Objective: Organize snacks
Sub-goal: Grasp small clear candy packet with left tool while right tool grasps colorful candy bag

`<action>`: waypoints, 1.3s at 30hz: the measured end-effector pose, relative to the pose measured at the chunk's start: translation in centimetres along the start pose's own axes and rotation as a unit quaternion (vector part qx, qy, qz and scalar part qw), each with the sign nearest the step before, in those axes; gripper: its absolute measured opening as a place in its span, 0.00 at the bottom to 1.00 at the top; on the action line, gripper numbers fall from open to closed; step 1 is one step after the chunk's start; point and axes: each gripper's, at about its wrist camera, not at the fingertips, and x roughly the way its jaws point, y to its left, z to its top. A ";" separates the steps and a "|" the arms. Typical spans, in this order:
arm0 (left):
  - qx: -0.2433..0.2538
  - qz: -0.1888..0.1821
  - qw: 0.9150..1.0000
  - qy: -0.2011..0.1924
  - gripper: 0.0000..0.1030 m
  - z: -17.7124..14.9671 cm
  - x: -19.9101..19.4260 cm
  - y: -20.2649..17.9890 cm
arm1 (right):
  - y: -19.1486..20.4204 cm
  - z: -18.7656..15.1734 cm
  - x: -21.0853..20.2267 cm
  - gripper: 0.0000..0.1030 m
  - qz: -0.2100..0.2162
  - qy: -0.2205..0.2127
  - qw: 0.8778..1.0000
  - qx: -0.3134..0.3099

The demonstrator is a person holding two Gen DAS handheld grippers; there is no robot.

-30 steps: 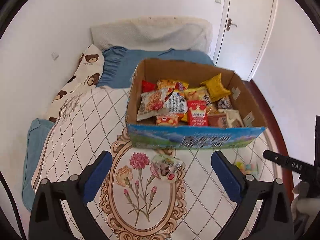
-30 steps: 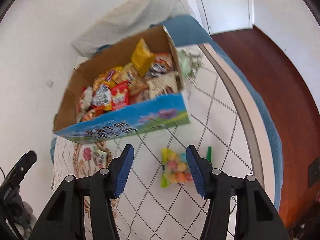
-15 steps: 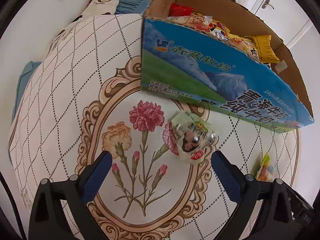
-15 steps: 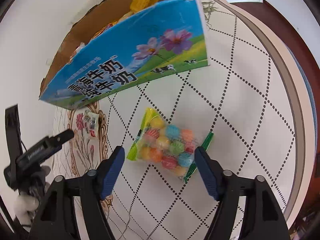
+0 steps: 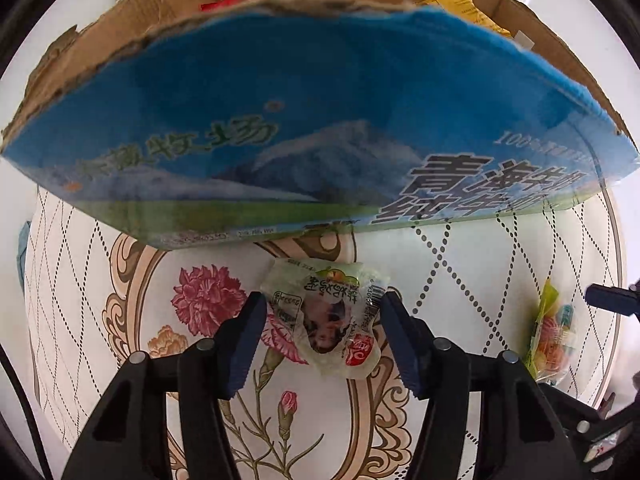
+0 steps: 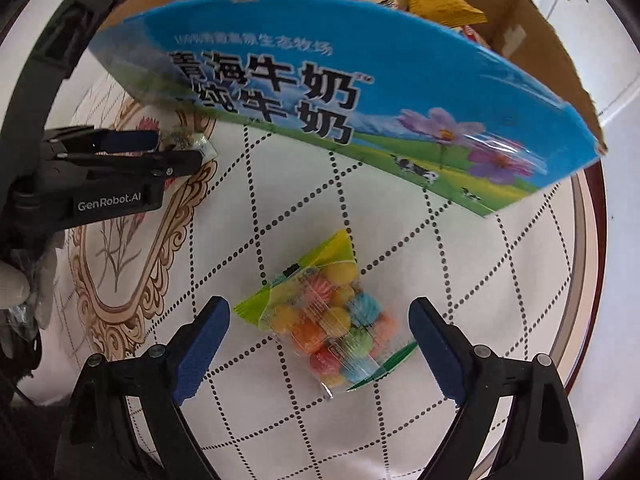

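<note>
A clear snack packet with a red seal lies on the flowered bed cover in front of the box. My left gripper points straight down over it. Its jaws are closing, and both blue pads meet the packet's sides. In the right wrist view, a bag of coloured candies lies flat between the fingers of my right gripper. Those jaws are opening, with a gap on each side of the bag. The left gripper shows there from the side, its tips at the packet.
A blue milk carton box with an open top stands just behind both snacks, holding several snack packs. The quilted bed cover ends at a rounded edge on the right. A gloved hand holds the left tool.
Both grippers have dropped close to the bed, and the box now fills the upper view. The left jaws went from wide to touching the clear packet. The right jaws spread wider around the candy bag.
</note>
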 end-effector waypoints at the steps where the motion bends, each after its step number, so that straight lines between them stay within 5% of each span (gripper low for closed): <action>1: -0.003 -0.003 1.000 0.000 0.54 -0.3 -0.1 0.0 | 0.4 0.2 0.6 0.90 -0.003 0.010 1.000 -0.015; 4: -0.016 -0.014 1.000 0.019 0.46 -1.6 0.3 0.5 | 1.2 0.6 2.0 0.87 -0.009 0.028 0.999 -0.032; 8: -0.030 -0.019 0.998 0.044 0.42 -4.6 1.2 0.7 | 0.2 0.4 2.6 0.84 0.002 0.035 0.999 0.035; 14: -0.069 -0.081 0.994 0.039 0.42 -6.8 -0.5 2.3 | -2.1 -0.8 2.1 0.86 0.108 0.059 0.979 0.163; 17: -0.082 -0.098 0.991 0.024 0.56 -6.2 -1.7 3.8 | -1.8 -0.9 0.8 0.91 0.088 0.037 0.987 0.131; 22: -0.067 -0.086 0.994 0.018 0.58 -3.7 -1.6 4.1 | 0.3 -0.9 1.6 0.91 0.074 0.045 0.993 0.084; 27: 0.009 -0.015 1.000 0.019 0.58 -0.5 0.5 1.4 | 2.4 -1.3 3.0 0.90 0.014 0.034 0.999 0.014; 32: 0.034 0.002 0.999 0.025 0.58 1.2 2.7 -0.2 | 1.9 -1.3 4.0 0.72 0.007 0.044 0.997 0.063; 35: 0.029 -0.003 0.999 0.022 0.56 1.3 3.4 -0.7 | 0.7 -1.6 3.9 0.72 0.020 0.046 0.992 0.114; 39: 0.009 -0.012 1.000 0.025 0.55 -0.8 2.7 0.8 | -1.1 -1.8 3.6 0.78 0.103 0.052 0.977 0.179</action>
